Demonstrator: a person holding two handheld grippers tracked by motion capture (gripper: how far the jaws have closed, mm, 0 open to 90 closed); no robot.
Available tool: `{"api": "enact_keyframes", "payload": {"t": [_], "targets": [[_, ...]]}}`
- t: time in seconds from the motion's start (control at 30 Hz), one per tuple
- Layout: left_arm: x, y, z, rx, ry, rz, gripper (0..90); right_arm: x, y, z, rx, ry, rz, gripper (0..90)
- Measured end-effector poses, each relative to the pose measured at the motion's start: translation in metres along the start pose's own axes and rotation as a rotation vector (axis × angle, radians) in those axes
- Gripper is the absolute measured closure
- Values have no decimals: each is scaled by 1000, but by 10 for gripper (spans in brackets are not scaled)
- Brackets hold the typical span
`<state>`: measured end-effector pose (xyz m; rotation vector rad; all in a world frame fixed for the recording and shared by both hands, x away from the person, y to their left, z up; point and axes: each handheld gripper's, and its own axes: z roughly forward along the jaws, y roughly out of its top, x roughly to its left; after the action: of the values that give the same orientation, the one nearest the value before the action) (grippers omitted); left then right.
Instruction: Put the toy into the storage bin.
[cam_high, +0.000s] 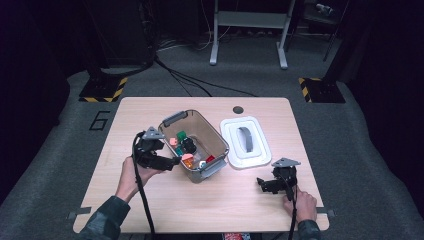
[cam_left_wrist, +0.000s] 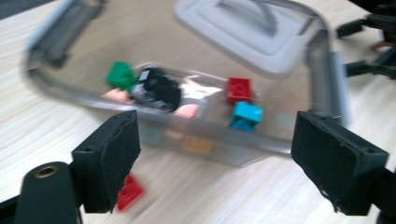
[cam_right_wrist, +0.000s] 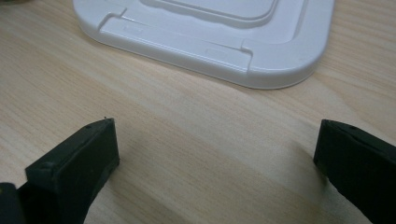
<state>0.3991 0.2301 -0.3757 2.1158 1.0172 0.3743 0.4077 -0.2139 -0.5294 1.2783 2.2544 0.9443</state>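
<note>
Wooden table (cam_high: 165, 205) is carrying everything. Clear plastic bin (cam_high: 220, 145) is sitting near table centre, small coloured blocks lying inside: green, red, teal, pink, plus a black piece. White lid (cam_high: 262, 150) is lying flat at the bin's 3 o'clock, just beside it. Left gripper (cam_high: 172, 162) is hovering at the bin's 8 o'clock, jaws spread wide, nothing between them. Right gripper (cam_high: 260, 182) is resting at the lid's 5 o'clock, jaws gaping, empty. Red block (cam_left_wrist: 128, 191) is lying on the table outside the bin wall, by the left jaw in the left gripper view.
</note>
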Motion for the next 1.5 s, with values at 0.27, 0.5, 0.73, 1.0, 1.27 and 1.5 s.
{"api": "enact_keyframes", "payload": {"t": [0.27, 0.5, 0.73, 1.0, 1.27, 1.5], "targets": [[26, -23, -6, 7, 109, -49, 126, 0, 0, 0, 0, 0, 0, 0], [40, -48, 16, 38, 220, -101, 119, 0, 0, 0, 0, 0, 0, 0], [51, -70, 45, 75, 260, -151, 104, 0, 0, 0, 0, 0, 1, 0], [54, -80, 69, 87, 279, -183, 135, 0, 0, 0, 0, 0, 0, 0], [53, -83, 84, 81, 267, -212, 259, 0, 0, 0, 0, 0, 0, 0], [54, -85, 87, 111, 244, -209, 494, 0, 0, 0, 0, 0, 1, 0]]}}
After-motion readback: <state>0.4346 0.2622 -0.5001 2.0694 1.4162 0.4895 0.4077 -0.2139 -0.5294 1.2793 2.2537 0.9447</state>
